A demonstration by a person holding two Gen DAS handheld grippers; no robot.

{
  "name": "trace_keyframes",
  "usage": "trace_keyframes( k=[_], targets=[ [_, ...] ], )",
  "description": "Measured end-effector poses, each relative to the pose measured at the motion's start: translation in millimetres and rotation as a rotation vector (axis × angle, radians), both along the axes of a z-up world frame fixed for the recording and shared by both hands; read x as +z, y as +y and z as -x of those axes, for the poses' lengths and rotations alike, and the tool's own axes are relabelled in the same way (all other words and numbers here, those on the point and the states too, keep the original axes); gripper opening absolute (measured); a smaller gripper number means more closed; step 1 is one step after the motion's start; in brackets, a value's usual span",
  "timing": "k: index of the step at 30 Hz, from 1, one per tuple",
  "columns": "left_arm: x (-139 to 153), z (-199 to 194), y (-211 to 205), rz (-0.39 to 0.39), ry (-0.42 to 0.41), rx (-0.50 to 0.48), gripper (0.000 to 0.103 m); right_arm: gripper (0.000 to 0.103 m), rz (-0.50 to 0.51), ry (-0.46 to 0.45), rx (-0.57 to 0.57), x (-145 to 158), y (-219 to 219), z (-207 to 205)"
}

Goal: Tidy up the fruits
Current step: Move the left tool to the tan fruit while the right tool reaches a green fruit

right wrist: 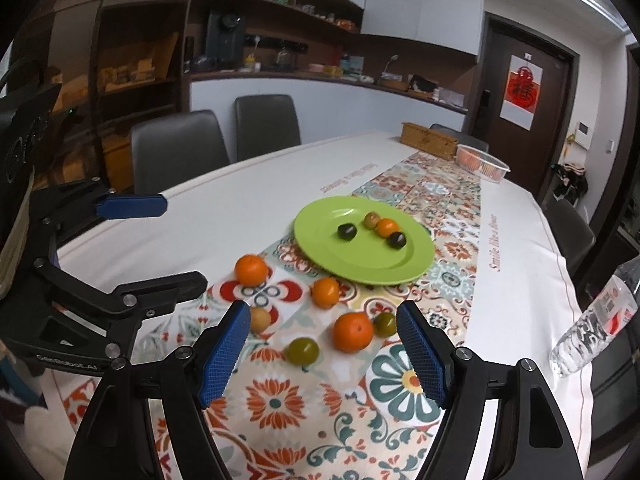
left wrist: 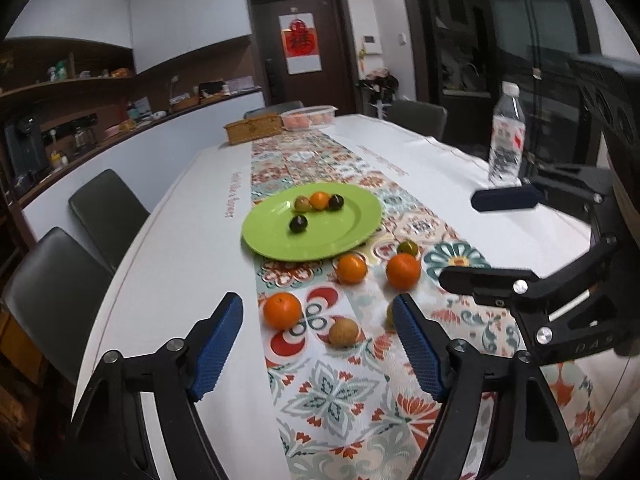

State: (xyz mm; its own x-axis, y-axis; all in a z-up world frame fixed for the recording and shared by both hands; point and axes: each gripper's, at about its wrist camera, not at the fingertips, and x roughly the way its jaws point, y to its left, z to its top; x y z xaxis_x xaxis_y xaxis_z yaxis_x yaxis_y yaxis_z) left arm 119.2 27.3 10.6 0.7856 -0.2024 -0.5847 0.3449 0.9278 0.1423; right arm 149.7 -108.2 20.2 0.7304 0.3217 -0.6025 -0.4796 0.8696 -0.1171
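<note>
Table [left wrist: 168, 248] under white cloth: patterned runner [left wrist: 344, 392], green plate [left wrist: 348, 236], loose oranges [left wrist: 282, 310], water bottle [left wrist: 506, 140], wicker box [left wrist: 254, 128].

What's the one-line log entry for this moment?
left gripper: open, empty | right gripper: open, empty | green plate: four fruits | table runner: six fruits loose

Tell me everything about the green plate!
The plate is round, bright lime green and glossy, like plastic, with a shallow raised rim. It lies flat on the patterned runner in the middle of the table. Four small fruits sit on it: an orange one, two dark ones and a greenish-brown one. No fingers touch it.
</note>
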Motion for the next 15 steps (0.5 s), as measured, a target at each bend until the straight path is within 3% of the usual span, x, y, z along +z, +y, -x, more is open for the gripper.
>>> trace_keyframes(
  k=[5, 15],
  targets=[
    [-16, -3, -4, -0.007, 0.047, -0.069, 0.066, 0.073, 0.038, 0.024, 0.028, -13, 6, 1],
    [-44, -26, -10, -0.016, 0.148, -0.139, 0.053, 0.055, 0.071, 0.133, 0.062, -47, 12, -14]
  ],
)
